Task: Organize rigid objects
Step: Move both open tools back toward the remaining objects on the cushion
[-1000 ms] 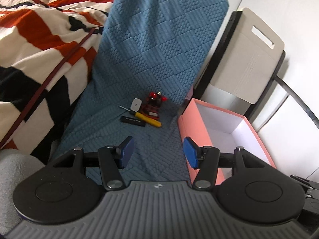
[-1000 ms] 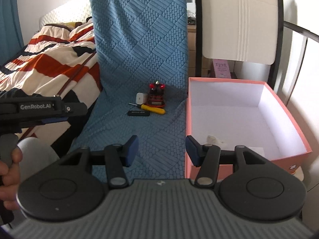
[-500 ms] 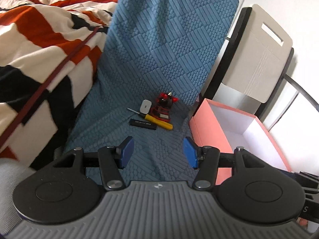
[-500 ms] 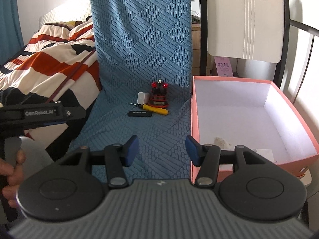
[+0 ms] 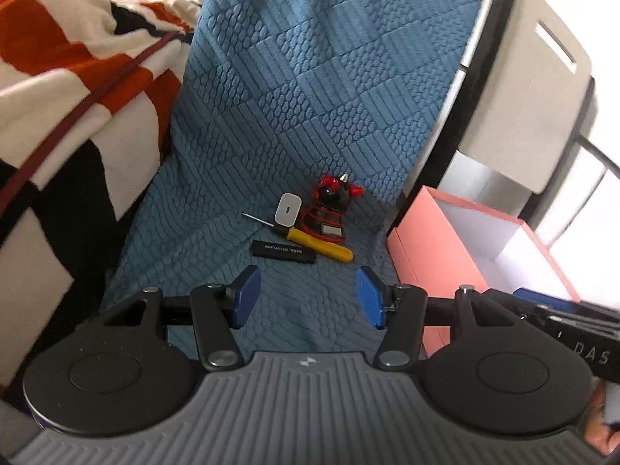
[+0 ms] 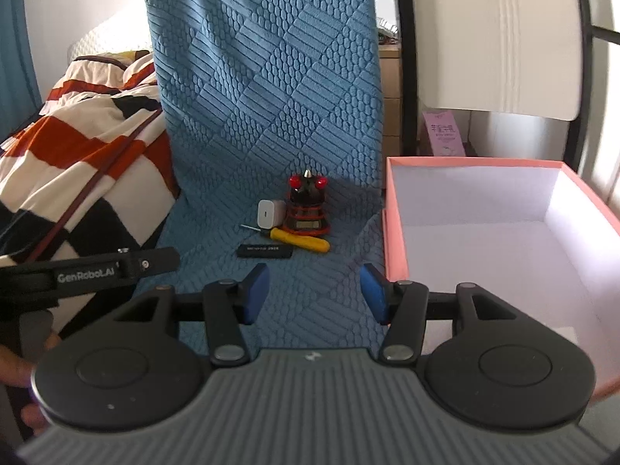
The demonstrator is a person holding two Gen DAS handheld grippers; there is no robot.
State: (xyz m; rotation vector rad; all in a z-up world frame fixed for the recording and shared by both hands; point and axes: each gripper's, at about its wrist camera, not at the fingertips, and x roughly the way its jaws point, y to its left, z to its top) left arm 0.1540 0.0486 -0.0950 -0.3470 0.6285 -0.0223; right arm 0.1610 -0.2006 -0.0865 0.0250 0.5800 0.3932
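On the blue quilted seat lie a black stick-shaped device (image 5: 283,252) (image 6: 265,251), a yellow-handled screwdriver (image 5: 319,245) (image 6: 300,240), a white charger plug (image 5: 288,215) (image 6: 266,214) and a black-and-red toy figure (image 5: 332,209) (image 6: 307,206). A pink box (image 5: 434,248) (image 6: 395,240) with a white inside stands to their right. My left gripper (image 5: 307,296) is open, short of the black device. My right gripper (image 6: 314,293) is open too, nearer the box wall. Nothing sits between either pair of pads.
A striped orange, white and black blanket (image 5: 69,89) (image 6: 85,131) lies on the left. A pale chair back (image 5: 531,89) (image 6: 500,35) rises behind the box. The left tool's black body (image 6: 89,271) shows in the right wrist view; the right tool's body (image 5: 573,333) edges the left wrist view.
Both grippers have come forward and lower toward the small objects, which now look larger. The jaws kept the same opening.
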